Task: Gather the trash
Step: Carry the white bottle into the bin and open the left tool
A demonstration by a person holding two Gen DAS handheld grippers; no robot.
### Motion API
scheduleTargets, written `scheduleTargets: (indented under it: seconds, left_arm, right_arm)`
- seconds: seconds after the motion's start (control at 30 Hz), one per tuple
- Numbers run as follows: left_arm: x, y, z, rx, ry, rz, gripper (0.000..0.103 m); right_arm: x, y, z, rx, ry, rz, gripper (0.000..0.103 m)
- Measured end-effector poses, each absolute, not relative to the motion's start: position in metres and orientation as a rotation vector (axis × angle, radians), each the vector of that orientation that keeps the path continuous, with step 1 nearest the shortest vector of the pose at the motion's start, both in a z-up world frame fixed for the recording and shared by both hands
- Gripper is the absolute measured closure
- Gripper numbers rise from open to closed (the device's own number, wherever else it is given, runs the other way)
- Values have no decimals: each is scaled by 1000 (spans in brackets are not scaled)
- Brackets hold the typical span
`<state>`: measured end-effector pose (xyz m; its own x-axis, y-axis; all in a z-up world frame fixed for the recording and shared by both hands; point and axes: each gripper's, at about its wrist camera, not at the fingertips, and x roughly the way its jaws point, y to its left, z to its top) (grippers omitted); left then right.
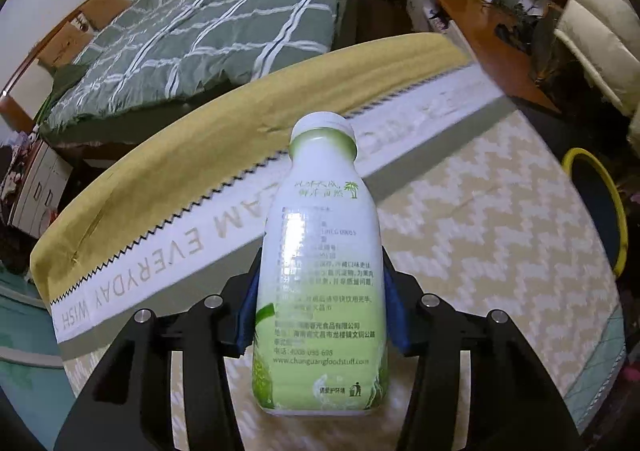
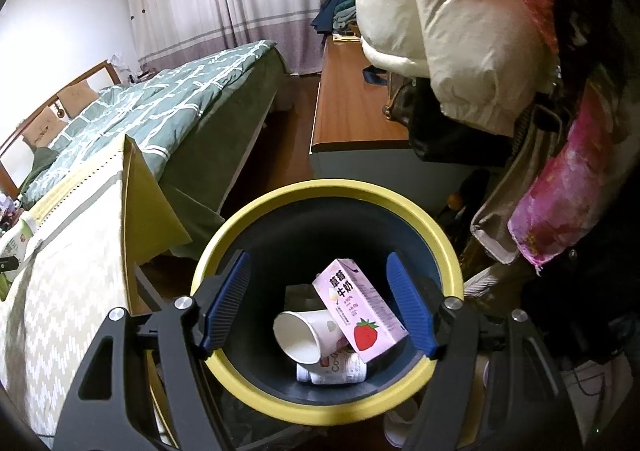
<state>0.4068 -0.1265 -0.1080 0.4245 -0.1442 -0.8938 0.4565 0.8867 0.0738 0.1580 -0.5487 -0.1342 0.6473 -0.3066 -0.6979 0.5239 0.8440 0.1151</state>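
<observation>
A white and green plastic bottle (image 1: 320, 271) with a white cap stands upright on the table's zigzag-patterned cloth (image 1: 480, 211). My left gripper (image 1: 321, 253) is shut on it, a blue pad pressed against each side of the body. The same bottle (image 2: 20, 239) shows at the far left of the right wrist view. My right gripper (image 2: 319, 256) hangs open over the yellow-rimmed dark bin (image 2: 320, 187), nothing between its fingers. Inside the bin lie a pink strawberry milk carton (image 2: 356, 311), a white paper cup (image 2: 300, 335) and a small white bottle (image 2: 336, 371).
The bin (image 1: 600, 179) stands just off the table's right edge. A bed with a green checked quilt (image 1: 200, 31) lies beyond the table. A long wooden desk (image 2: 352, 111) runs behind the bin, and a white puffer jacket (image 2: 440, 31) and other clothes hang to its right.
</observation>
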Motion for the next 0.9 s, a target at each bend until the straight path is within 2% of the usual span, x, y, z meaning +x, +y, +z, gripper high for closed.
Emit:
scheduleTargets:
  seconds: [0.27,0.53,0.9]
  left_arm:
    - [349,-199,-85,401,1005,-480,52]
    - [285,-325,-74,471,966,-700,52]
    - [241,-477,-120,538,998,-877,52]
  right_arm:
    - [134,-562,-132,354,698,-460,36]
    - [95,-587,-120,354,656,-491,36]
    - [43,-618,-109,359,630,-562,36]
